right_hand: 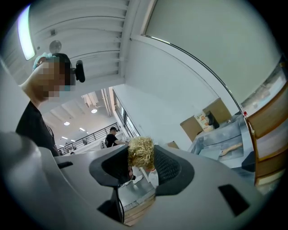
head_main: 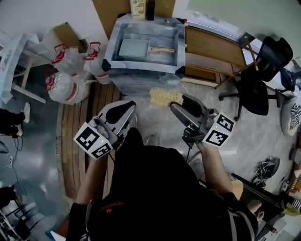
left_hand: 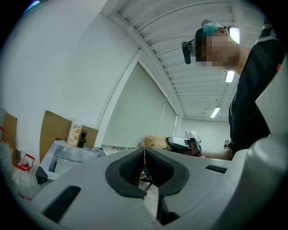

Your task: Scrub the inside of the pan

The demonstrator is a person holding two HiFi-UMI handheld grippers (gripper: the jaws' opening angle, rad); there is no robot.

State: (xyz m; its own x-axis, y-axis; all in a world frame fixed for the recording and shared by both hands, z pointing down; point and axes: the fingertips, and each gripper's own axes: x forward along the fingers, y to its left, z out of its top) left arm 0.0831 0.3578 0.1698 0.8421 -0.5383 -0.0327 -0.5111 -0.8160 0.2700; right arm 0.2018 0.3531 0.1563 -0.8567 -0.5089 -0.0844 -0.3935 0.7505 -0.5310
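Straw-coloured scrubber [head_main: 165, 96] clamped between the jaws of the right gripper [head_main: 177, 104], bristly mass bulging out past the jaw tips. Same grip seen along the right gripper [right_hand: 141, 162] itself: scrubber [right_hand: 141, 152] wedged between the two ribbed pads, jaws held partly apart by it. Left gripper [head_main: 126, 107] raised alongside, just left of the scrubber, touching nothing. Left gripper [left_hand: 144, 162] pressed closed pad to pad, only a hairline seam between the jaws, nothing held.

Grey rectangular pan [head_main: 135, 48] flat in the bottom of the steel sink [head_main: 141, 67], wooden handle pointing right, well apart from both grippers. Carton [head_main: 138, 8] and dark bottle [head_main: 150, 9] upright on the sink's far rim. Wooden table [head_main: 211, 49] against the sink's right side, black chair [head_main: 256, 82] beyond it. White bags [head_main: 66, 77] with red handles heaped on the floor left of the sink. Both grippers held in mid-air in front of the sink, scrubber nearer to it than the left jaws.
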